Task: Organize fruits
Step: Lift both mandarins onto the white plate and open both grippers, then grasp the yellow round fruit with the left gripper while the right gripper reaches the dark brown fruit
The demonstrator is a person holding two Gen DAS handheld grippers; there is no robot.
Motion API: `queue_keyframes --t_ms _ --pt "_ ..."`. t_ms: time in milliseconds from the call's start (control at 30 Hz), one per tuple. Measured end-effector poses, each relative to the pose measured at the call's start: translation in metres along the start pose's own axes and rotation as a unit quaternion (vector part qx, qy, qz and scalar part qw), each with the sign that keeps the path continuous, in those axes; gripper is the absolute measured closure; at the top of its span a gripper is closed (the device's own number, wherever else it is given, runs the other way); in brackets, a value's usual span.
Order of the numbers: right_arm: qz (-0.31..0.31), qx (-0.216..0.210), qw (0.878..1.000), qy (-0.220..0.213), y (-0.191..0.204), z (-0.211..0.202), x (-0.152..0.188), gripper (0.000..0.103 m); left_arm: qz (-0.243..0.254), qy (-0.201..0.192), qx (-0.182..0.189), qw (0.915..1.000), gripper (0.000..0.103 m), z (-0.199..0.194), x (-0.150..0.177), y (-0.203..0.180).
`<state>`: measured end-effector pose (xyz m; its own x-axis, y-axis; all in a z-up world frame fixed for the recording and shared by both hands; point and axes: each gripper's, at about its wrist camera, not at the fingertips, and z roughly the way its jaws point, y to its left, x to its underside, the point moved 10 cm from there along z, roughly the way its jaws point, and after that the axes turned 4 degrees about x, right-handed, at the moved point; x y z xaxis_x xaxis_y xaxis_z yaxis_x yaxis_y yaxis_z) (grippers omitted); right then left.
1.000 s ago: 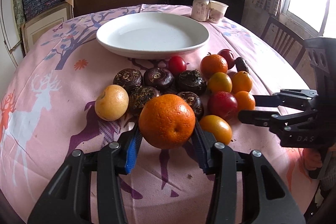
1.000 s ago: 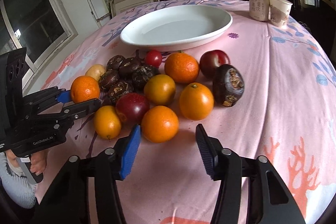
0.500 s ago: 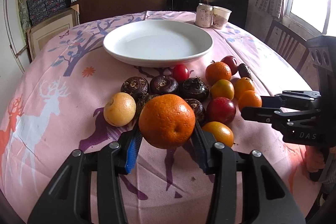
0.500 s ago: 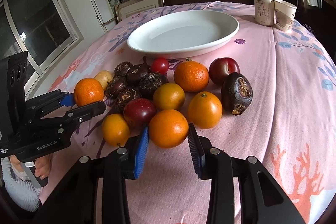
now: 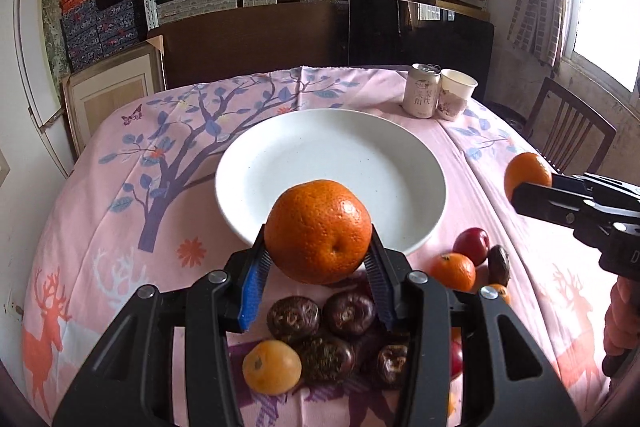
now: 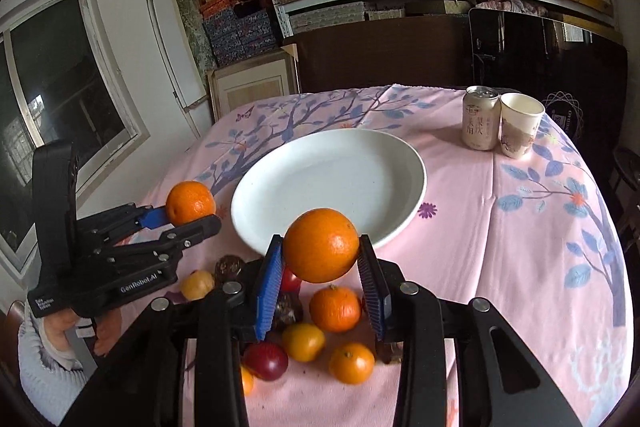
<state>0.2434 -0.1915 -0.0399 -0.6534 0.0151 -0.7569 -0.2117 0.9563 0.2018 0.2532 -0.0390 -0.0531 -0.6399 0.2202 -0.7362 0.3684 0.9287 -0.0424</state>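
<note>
My left gripper (image 5: pixel 318 263) is shut on a large orange (image 5: pixel 318 231) and holds it in the air at the near rim of the empty white plate (image 5: pixel 360 163). My right gripper (image 6: pixel 320 269) is shut on a smaller orange (image 6: pixel 321 245), lifted in front of the same plate (image 6: pixel 340 171). Each gripper shows in the other's view, the right gripper (image 5: pixel 532 187) at the far right and the left gripper (image 6: pixel 188 217) at the left. Below them on the pink cloth lie oranges (image 6: pixel 335 308), red plums (image 5: pixel 473 246), dark water chestnuts (image 5: pixel 293 319) and a yellow fruit (image 5: pixel 272 367).
A drink can (image 5: pixel 423 95) and a paper cup (image 5: pixel 456 94) stand at the table's far right corner. A wooden chair (image 5: pixel 568 131) stands by the right side of the table. Shelves with boxes and a dark cabinet lie behind the table.
My right gripper closed on an orange from the pile and lifted it. Both grippers rose and moved forward with their oranges toward the plate.
</note>
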Motion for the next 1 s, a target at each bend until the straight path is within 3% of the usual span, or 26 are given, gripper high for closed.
queue_keyframes --t_ms 267,300,333,367,400,533,600,667,733,833,1000 --pt "0.014 0.023 0.998 0.059 -0.010 0.091 -0.004 0.065 -0.007 0.042 0.005 0.9991 0.058 0.057 0.003 0.005" --pt "0.017 0.025 0.998 0.057 -0.012 0.095 -0.003 0.060 -0.005 0.047 0.003 0.9989 0.058 0.061 0.006 0.006" --pt "0.017 0.033 0.997 0.061 -0.014 0.098 -0.001 0.041 -0.003 0.050 0.002 0.9987 0.058 0.064 0.009 0.008" --pt "0.015 0.037 0.998 0.058 -0.016 0.098 -0.001 0.034 -0.003 0.051 0.001 0.9987 0.055 0.066 0.011 0.009" --pt "0.011 0.040 0.998 0.052 -0.017 0.097 -0.002 0.034 -0.003 0.049 -0.002 0.9988 0.050 0.066 0.011 0.011" --pt "0.018 0.033 0.999 0.034 -0.019 0.081 -0.005 0.034 -0.017 0.038 -0.002 0.9991 0.047 0.060 0.011 0.019" --pt "0.018 0.035 0.999 0.017 -0.021 0.068 -0.006 0.034 -0.027 0.028 -0.006 0.9992 0.029 0.052 0.012 0.026" --pt "0.011 0.048 0.999 0.001 -0.021 0.056 -0.004 0.032 -0.041 0.015 -0.020 0.9989 0.021 0.044 0.012 0.036" --pt "0.002 0.058 0.998 -0.011 -0.022 0.046 0.001 0.026 -0.058 0.009 -0.018 0.9981 0.021 0.035 0.014 0.044" --pt "-0.008 0.075 0.997 -0.020 -0.025 0.031 0.017 0.024 -0.080 -0.002 -0.025 0.9964 0.021 0.019 0.021 0.057" --pt "0.018 0.085 0.996 -0.024 -0.043 0.008 0.047 0.017 -0.107 0.006 -0.046 0.9932 0.016 -0.003 0.060 0.073"
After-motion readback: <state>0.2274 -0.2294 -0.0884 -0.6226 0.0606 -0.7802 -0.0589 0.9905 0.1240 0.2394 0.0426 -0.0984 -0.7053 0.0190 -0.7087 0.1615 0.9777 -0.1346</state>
